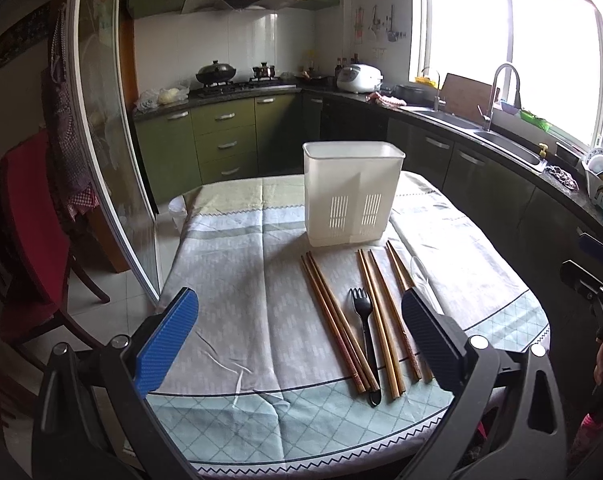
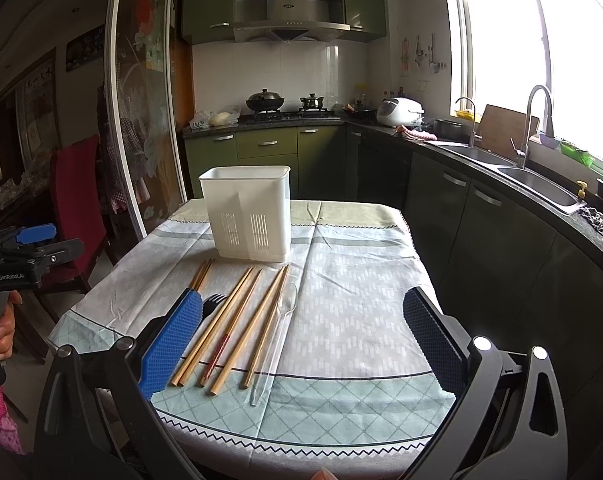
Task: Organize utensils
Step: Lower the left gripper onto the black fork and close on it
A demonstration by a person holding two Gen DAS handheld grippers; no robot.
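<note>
Fingers of both grippers stand wide apart and hold nothing: the left gripper (image 1: 299, 336) hovers over the near edge of the round table with its pale blue-green patterned cloth (image 1: 237, 264), and the right gripper (image 2: 303, 336) hangs likewise just to its right. All the utensils lie flat on the cloth in a loose row, touching or nearly so: the thin brown wooden chopsticks (image 1: 333, 320), the black plastic fork (image 1: 364, 336) lying among them, and the clear plastic spoon (image 2: 275, 340) at the right end. Beyond them, toward the far side, stands the tall white plastic utensil holder with slotted sides (image 1: 351, 194), upright and seemingly empty. The risks I judge likeliest: closing on one chopstick drags its neighbours or the fork along, round sticks roll off the near edge, the transparent spoon is misjudged against the cloth, and a tilted insertion tips the light holder.
</note>
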